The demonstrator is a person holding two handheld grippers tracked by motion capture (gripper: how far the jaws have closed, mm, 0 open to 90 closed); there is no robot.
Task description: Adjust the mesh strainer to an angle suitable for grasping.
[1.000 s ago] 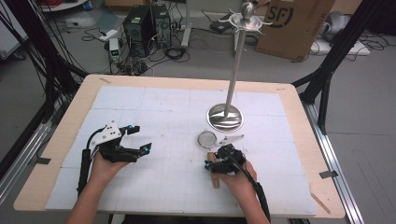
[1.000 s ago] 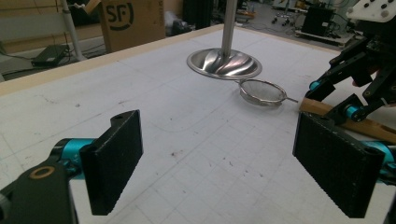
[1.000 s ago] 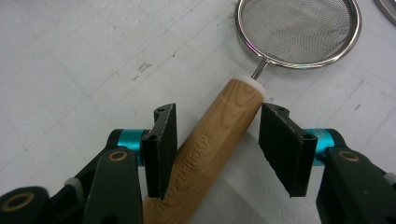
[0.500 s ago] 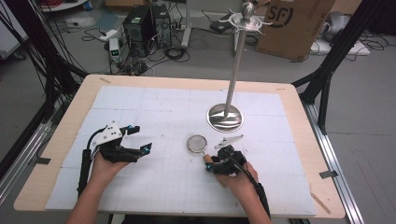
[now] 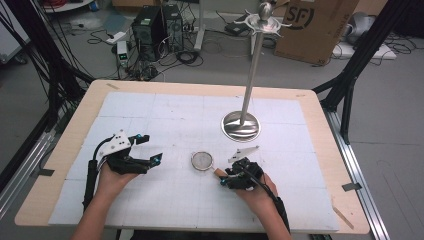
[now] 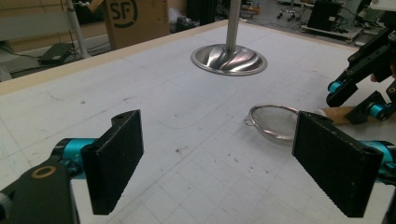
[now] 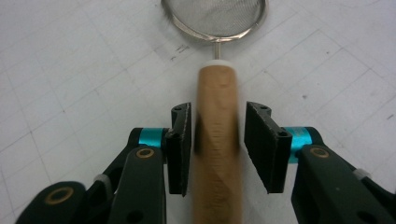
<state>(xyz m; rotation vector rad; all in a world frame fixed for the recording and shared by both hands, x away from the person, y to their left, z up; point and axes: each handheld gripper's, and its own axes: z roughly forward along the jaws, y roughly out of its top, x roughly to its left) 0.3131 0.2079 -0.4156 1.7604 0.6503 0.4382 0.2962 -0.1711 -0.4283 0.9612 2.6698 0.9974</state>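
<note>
The right gripper is just closing its jaws around the small wire-mesh strainer's wooden handle near the steel stand base, gap showing, so it's risking slipping; left gripper is gaping empty.

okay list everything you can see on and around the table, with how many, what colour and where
strainer: one, silver mesh with wooden handle, table centre, handle between the right gripper's jaws
stand: one, silver pole on round base, behind the strainer
mat: one, white gridded, covering the table
table: one, light wood
cardboard box: one, brown, floor beyond table
computer towers: two, black, floor far left
left gripper: one, black, jaws open, nothing between
right gripper: one, black, small gaps beside handle
</note>
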